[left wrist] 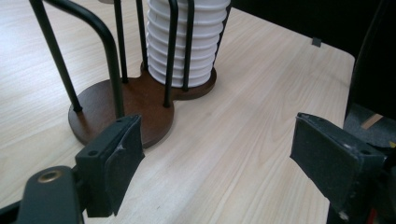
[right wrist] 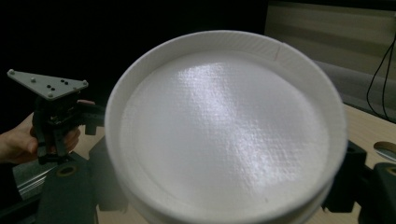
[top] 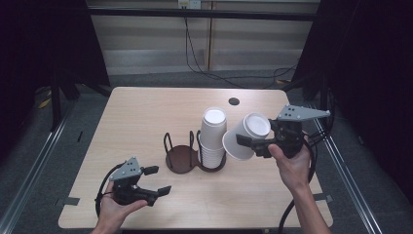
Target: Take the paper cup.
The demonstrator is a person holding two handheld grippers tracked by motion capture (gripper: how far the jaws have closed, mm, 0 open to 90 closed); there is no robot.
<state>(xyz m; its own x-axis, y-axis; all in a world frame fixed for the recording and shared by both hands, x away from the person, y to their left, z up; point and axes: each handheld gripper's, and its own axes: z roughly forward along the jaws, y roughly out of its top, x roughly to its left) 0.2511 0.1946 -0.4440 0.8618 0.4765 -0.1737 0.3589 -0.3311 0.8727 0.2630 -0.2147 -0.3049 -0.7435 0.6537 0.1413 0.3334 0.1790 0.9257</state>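
A stack of white paper cups (top: 213,136) (left wrist: 187,42) stands upside down in the right bay of a black wire holder on a brown base (top: 181,160) (left wrist: 135,100); the left bay holds nothing. My right gripper (top: 249,144) (right wrist: 219,200) is shut on a single white paper cup (top: 246,135) (right wrist: 224,130). The cup hangs tilted just right of the stack's top, with its bottom toward the right gripper's camera. My left gripper (top: 158,180) (left wrist: 215,158) rests low near the table's front left, open with nothing between its jaws, aimed at the holder.
The light wooden table (top: 146,112) has a small dark hole (top: 234,101) near its far edge. Black cables (top: 209,68) lie on the floor beyond. The table's right corner (left wrist: 336,51) drops off close behind the holder in the left gripper view.
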